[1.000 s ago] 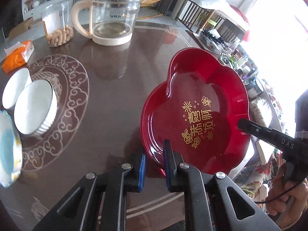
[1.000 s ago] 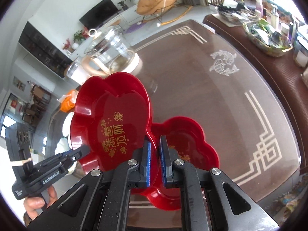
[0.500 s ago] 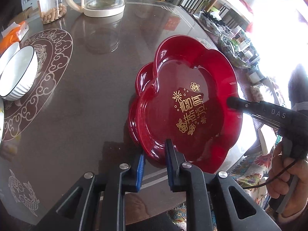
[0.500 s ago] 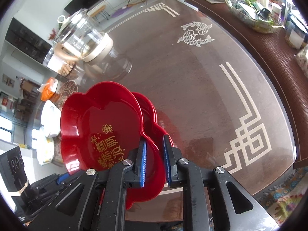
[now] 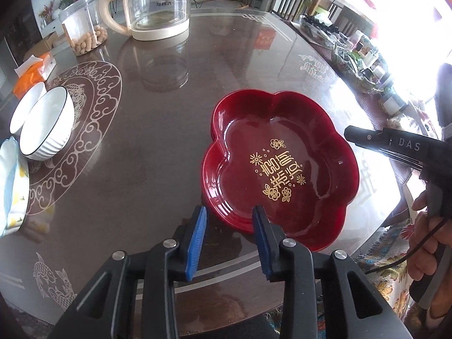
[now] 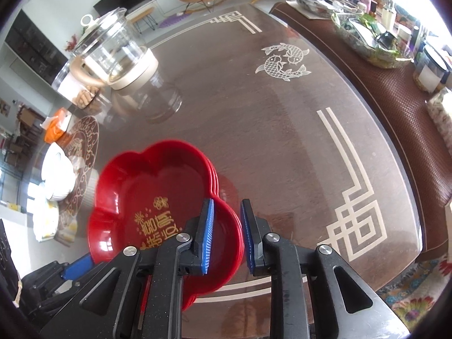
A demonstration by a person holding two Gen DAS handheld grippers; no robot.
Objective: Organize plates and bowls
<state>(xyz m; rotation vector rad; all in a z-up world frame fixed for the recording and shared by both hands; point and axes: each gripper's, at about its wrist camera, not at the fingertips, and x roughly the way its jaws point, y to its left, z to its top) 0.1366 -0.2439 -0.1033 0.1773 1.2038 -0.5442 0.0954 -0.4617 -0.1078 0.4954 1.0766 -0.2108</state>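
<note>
Your left gripper [image 5: 228, 223] hangs with its jaws spread wide and holding nothing, the near rim of the red flower-shaped plate stack [image 5: 282, 166] just ahead of the blue pads [image 5: 195, 240]. The stack rests flat on the glossy brown bench [image 5: 158, 147], its top plate showing gold characters and small blossoms, with the rims of the plates beneath peeking out along its left edge.

Your right gripper [image 6: 226, 228] is likewise parted and empty; its left jaw sits over the top plate's near lobe while its right jaw stands outside the rim of the red flower-shaped plate stack [image 6: 152, 189], whether touching it you cannot tell from this view. Seen past your left jaws, the same gripper shows as a black nose at the stack's right edge, your hand [image 5: 429, 226] wrapped around its handle.

Well to the left of your left jaws, a white ribbed bowl [image 5: 46, 124] sits beside a second white bowl [image 5: 25, 104] on the bench's cloud-pattern ring, with a pale blue plate [image 5: 11, 186] nearer to you at the frame's edge. Far ahead stand a glass kettle [image 5: 156, 5] with a cream handle, a clear jar of peanuts [image 5: 83, 25] and an orange tissue pack [image 5: 32, 72].
</note>
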